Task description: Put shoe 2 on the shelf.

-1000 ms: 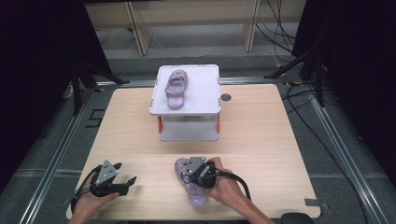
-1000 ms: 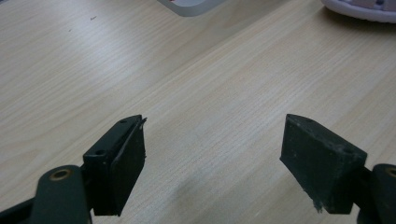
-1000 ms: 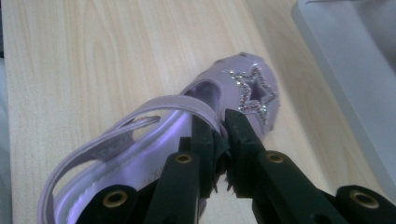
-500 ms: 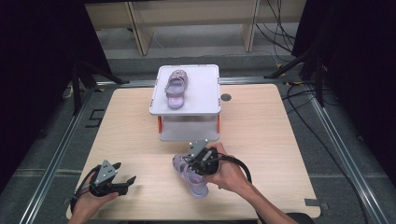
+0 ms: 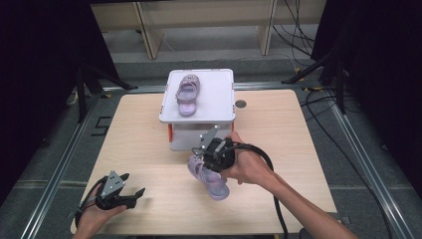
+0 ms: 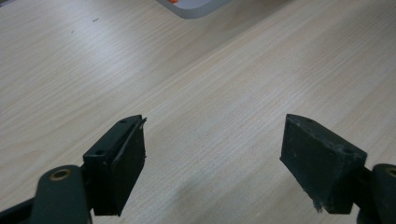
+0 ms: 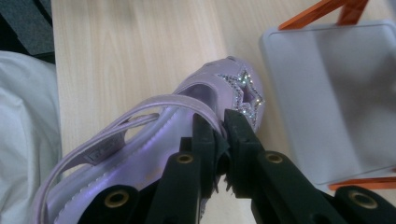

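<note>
A lilac sandal [image 5: 209,178] hangs tilted above the table, just in front of the white box [image 5: 219,102]. My right gripper [image 5: 205,156] is shut on its strap. In the right gripper view the black jaws pinch that strap of the sandal [image 7: 154,135] right behind a glittery star, and the right gripper [image 7: 223,122] points at the box's lid [image 7: 327,93]. A second lilac sandal [image 5: 187,94] lies on the box's top. Near the table's front left corner, my left gripper [image 5: 132,193] rests low and open; between the spread fingers [image 6: 119,163] of the left gripper [image 6: 212,144] there is bare wood.
The white box has orange clips [image 5: 170,133] on its left side. A dark round hole [image 5: 241,104] sits in the wooden table [image 5: 298,149] right of the box. A black cable [image 5: 271,169] trails from the right gripper along the forearm. Metal rails border the table.
My right gripper has lifted the sandal off the table and carried it away from the front edge, up to the box's front. The left gripper has stayed put.
</note>
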{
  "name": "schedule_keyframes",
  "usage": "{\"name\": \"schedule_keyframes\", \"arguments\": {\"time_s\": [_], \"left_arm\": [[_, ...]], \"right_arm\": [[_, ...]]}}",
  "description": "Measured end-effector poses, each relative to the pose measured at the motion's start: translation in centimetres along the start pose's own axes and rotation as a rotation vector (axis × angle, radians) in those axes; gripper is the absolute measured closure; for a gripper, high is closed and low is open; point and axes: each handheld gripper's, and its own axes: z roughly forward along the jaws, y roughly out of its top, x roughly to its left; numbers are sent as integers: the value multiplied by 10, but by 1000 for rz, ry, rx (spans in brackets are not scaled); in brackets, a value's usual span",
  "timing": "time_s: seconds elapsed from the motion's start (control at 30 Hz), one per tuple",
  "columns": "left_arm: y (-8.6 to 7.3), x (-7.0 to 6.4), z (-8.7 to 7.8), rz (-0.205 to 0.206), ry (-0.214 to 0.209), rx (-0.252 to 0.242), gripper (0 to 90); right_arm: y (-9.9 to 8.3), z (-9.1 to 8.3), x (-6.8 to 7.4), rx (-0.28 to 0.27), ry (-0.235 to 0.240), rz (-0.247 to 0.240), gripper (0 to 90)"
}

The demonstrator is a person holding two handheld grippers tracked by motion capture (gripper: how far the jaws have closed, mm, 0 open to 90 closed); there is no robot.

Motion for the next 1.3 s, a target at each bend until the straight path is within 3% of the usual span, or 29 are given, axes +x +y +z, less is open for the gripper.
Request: {"name": "schedule_keyframes", "arguments": {"time_s": [0.1, 0.13, 0.33, 0.43, 0.63, 0.87, 0.9, 0.93, 0.97, 1.03, 1.07, 1.3], "left_arm": [[0, 0, 0, 3, 2, 6, 216], [0, -1, 0, -20, -4, -10, 216], [0, 0, 0, -1, 3, 6, 215], [0, -2, 1, -20, -7, -12, 216], [-1, -3, 1, -29, 3, -17, 215], [0, -1, 1, -8, 7, -4, 216], [-1, -3, 1, -31, -1, -22, 216], [0, -2, 1, -9, 4, -9, 216], [-1, -3, 1, -25, 2, -15, 216], [-1, -2, 1, -27, -4, -23, 216], [-1, -2, 1, -29, -3, -21, 216], [-1, -2, 1, -27, -3, -21, 216]], "right_arm": [[6, -12, -3, -4, -19, 12, 837], [7, -15, -4, -5, -21, 17, 837], [18, -40, -16, -5, -47, 5, 837], [21, -48, -20, -13, -66, 10, 837], [33, -71, -38, -36, -112, 9, 838], [40, -79, -59, -35, -147, 23, 838], [42, -80, -66, -33, -158, 44, 838], [43, -79, -70, -34, -160, 54, 838], [44, -79, -75, -25, -170, 47, 838], [45, -79, -78, -26, -177, 59, 838], [46, -79, -87, -16, -193, 54, 838], [52, -73, -114, 0, -247, 83, 838]]}}
